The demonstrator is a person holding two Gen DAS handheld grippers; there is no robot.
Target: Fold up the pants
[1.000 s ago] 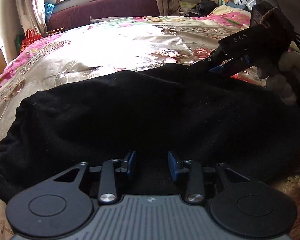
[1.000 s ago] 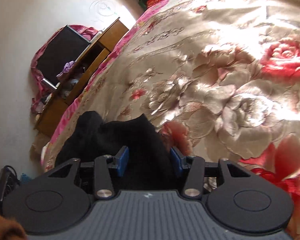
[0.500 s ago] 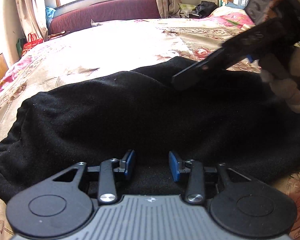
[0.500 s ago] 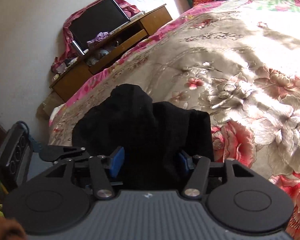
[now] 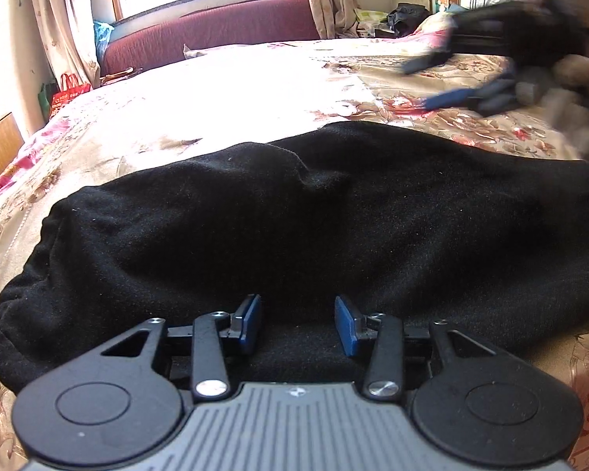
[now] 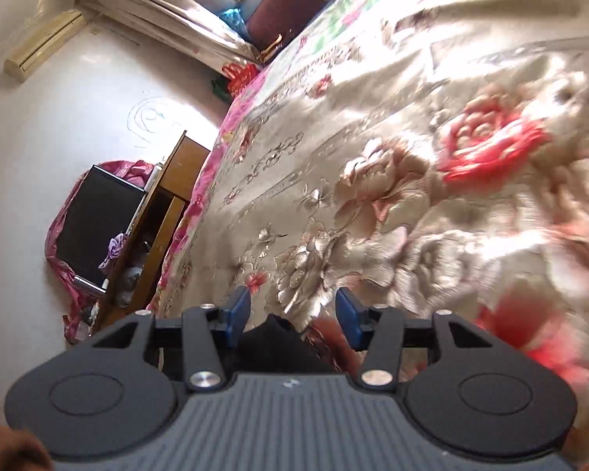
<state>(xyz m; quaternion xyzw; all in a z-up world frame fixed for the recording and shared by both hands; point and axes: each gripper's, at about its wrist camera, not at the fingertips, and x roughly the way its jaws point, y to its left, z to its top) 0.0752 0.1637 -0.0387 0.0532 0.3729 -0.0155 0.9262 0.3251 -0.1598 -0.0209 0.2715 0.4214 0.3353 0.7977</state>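
The right gripper (image 5: 447,82) is a dark smear at the far right over the bed, the person's hand (image 5: 569,90) behind it too blurred to make out. The black pants (image 5: 314,227) run out of the frame on the right. Under the right gripper's own camera only a small black peak (image 6: 275,333) of them shows. The near-right bedspread (image 6: 530,274) is blurred.

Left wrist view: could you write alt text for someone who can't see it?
Black pants lie spread across a floral bedspread, the left claw over their near edge, its jaws opening with cloth between them. The blurred right claw hangs over the bedspread beyond.
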